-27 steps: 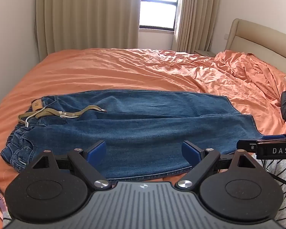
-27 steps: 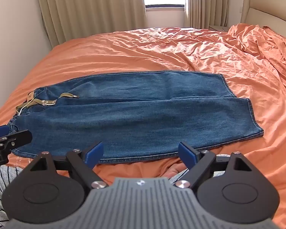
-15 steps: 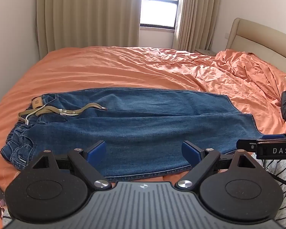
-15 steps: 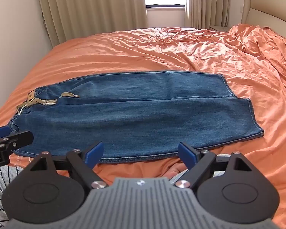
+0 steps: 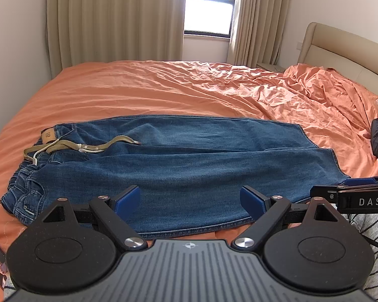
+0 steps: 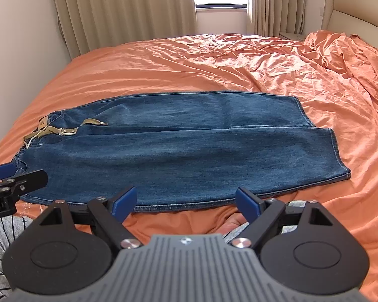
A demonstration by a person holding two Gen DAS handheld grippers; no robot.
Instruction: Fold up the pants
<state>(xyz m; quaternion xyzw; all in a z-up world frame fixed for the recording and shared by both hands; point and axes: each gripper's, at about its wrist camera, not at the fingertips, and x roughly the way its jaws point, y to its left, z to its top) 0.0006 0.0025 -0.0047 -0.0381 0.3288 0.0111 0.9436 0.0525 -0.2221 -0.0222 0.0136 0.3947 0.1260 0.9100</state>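
Both grippers, left (image 5: 190, 200) and right (image 6: 185, 201), spread, empty | pants (image 6: 179, 148) seemingly halved lengthwise | next I pinch hems, fold toward waistband.

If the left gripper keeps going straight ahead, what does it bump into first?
Probably the blue jeans: the open left gripper points right at their near leg on the orange bedsheet, though depth is hard to judge.

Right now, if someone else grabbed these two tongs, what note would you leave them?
Left tongs: open, empty, above the near edge of the jeans.
Right tongs: open, empty, just short of that edge.
Jeans lie flat across the orange bed, waist and belt on the left, hems on the right.
Done: legs appear laid one over the other lengthwise.
Left: fold hems toward the waist.
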